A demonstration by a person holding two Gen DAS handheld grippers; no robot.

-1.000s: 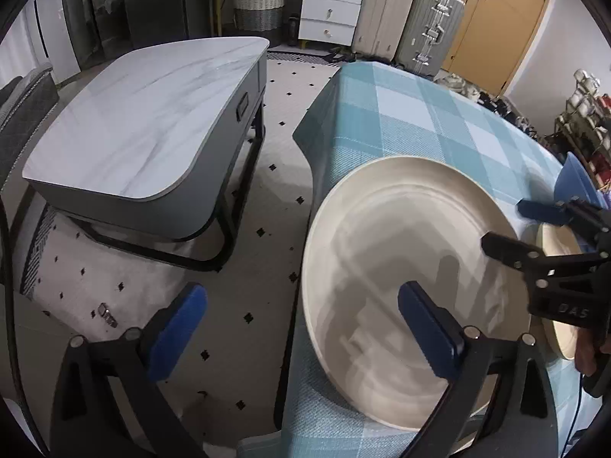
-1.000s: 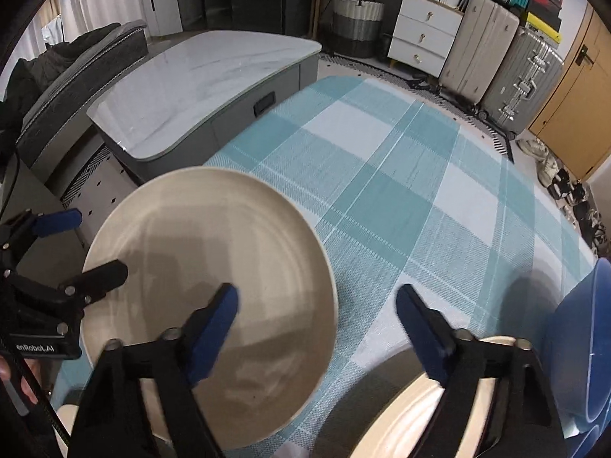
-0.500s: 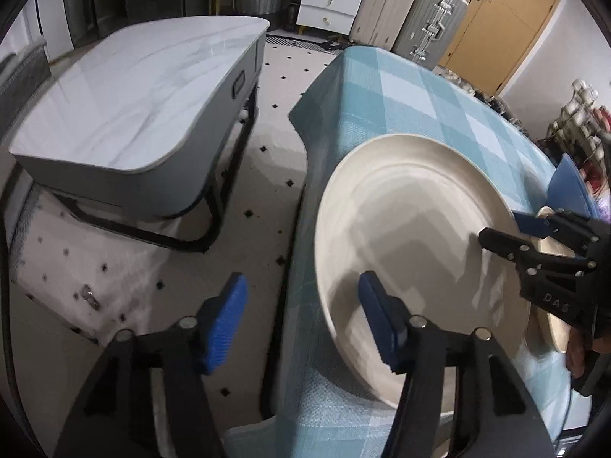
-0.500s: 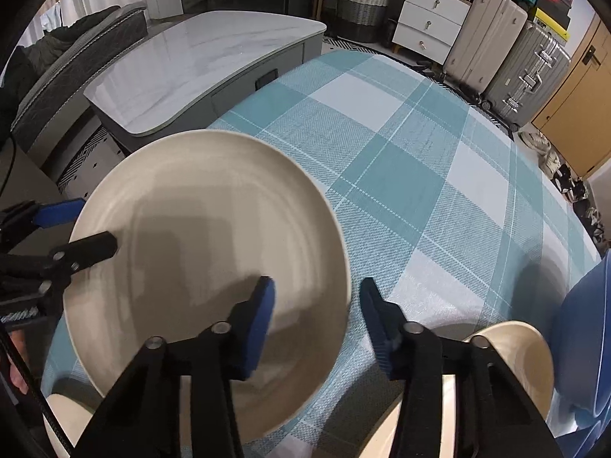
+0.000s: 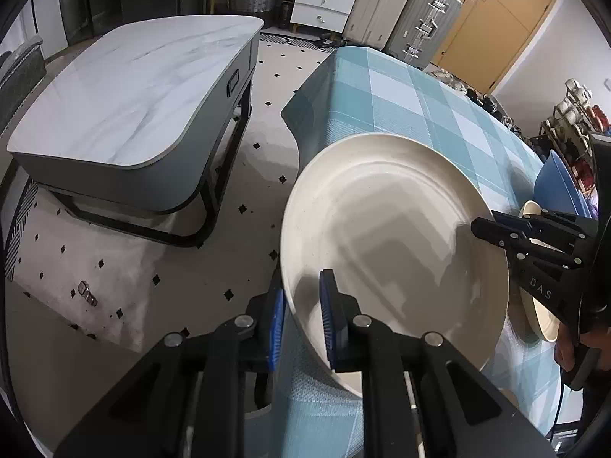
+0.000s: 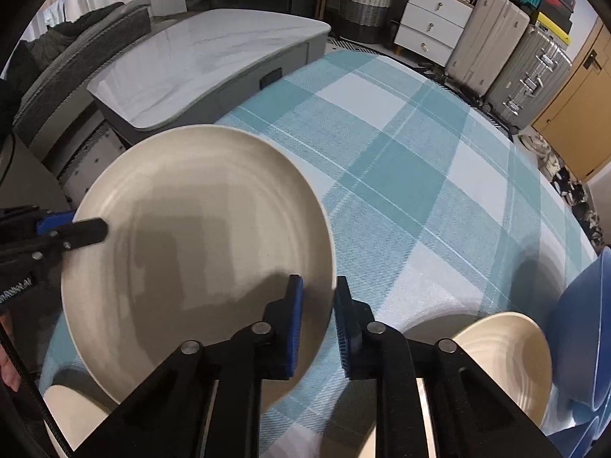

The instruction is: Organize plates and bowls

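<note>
The large round cream plate (image 5: 397, 244) sits at the near left edge of the teal checked tablecloth (image 6: 401, 175). Your left gripper (image 5: 303, 318) pinches its left rim; your right gripper (image 6: 319, 318) is closing onto its right rim.

The letters "DAS" stand in pale print on the black body of the right gripper (image 5: 492, 229), seen at the right in the left wrist view.

A partly cut, tilted label on the left gripper (image 6: 89, 229), at the left edge of the right wrist view, cannot be read.
</note>
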